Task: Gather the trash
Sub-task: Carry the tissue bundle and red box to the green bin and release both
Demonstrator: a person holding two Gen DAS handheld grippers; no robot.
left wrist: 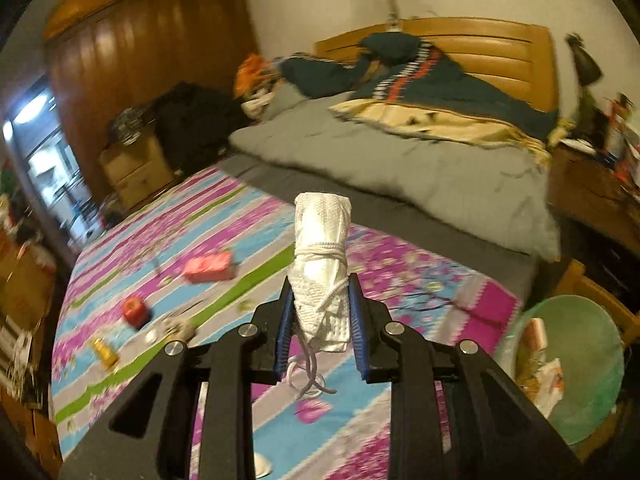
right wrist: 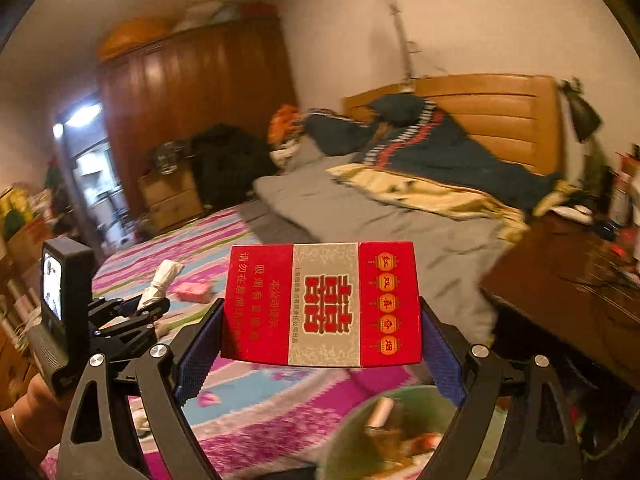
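Note:
My left gripper (left wrist: 320,312) is shut on a rolled white face mask (left wrist: 322,256) tied round with its own cord, held upright above the striped bed sheet (left wrist: 168,224). The right wrist view shows that left gripper (right wrist: 150,306) at the left, with the mask (right wrist: 160,280) sticking up from it. My right gripper (right wrist: 320,344) is shut on a wide red and grey cigarette box (right wrist: 324,304), gripped by its two ends. A green trash basin (left wrist: 580,360) with scraps inside stands off the bed's corner, and it shows below the box as the green basin (right wrist: 360,432).
A pink packet (left wrist: 208,266), a red lump (left wrist: 135,310), a gold wrapper (left wrist: 105,354) and a crumpled scrap (left wrist: 176,328) lie on the sheet. A grey quilt (left wrist: 400,172) and dark clothing (left wrist: 420,80) cover the bed's far half. A cluttered wooden table (right wrist: 568,280) stands at right.

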